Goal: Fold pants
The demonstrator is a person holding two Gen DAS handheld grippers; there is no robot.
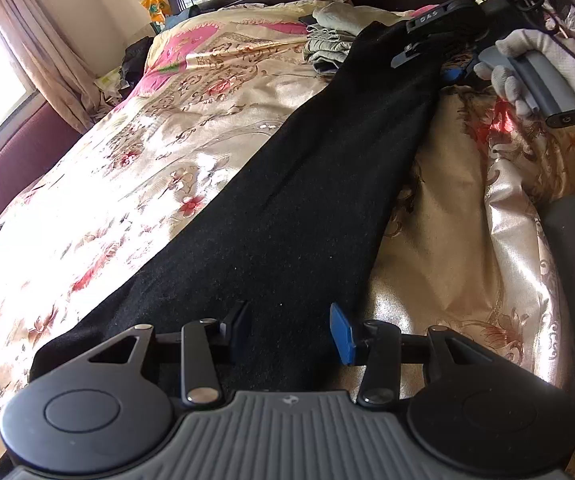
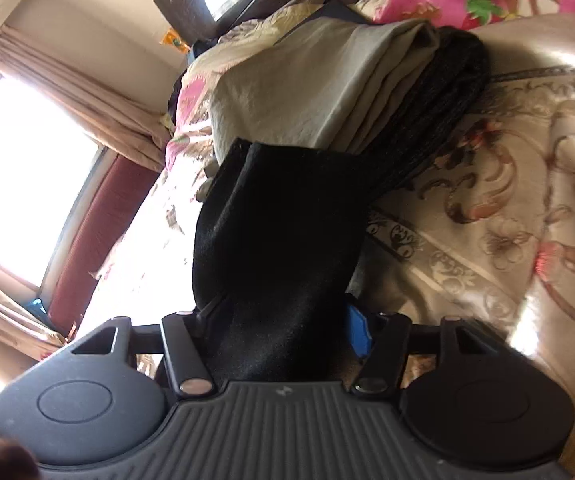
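On the bed, seen from the left wrist, the pants (image 1: 295, 200) lie flat as one long black strip on the quilt (image 1: 135, 168). Their long axis runs from the left gripper (image 1: 291, 332) at 6 o'clock up toward 1 o'clock, where the right gripper (image 1: 419, 40) meets the far end. So each tool has one end of the strip: the left hand is nearer to the wide end, the gloved right hand (image 1: 527, 64) to the narrow end. The left jaws stand partly spread, with the black cloth lying between and under them; the blue pad at 4 o'clock of the cloth looks free of it, so I judge that they do not pinch. A pile of folded clothes (image 1: 327, 44) lies near 12 o'clock, just beside the far end.

Seen from the right wrist, the pants (image 2: 283, 232) rise from the right gripper (image 2: 283, 332) toward 12 o'clock, and their end reaches the folded clothes (image 2: 319, 92). The picture is rolled, with the window (image 2: 23, 184) at 9 o'clock. The right jaws are spread rather wide; the cloth fills the gap between them, but I cannot tell if any pad touches it. My judgement is that the cloth is loose here, and the coming fold needs one end to be carried along this axis to the other end.
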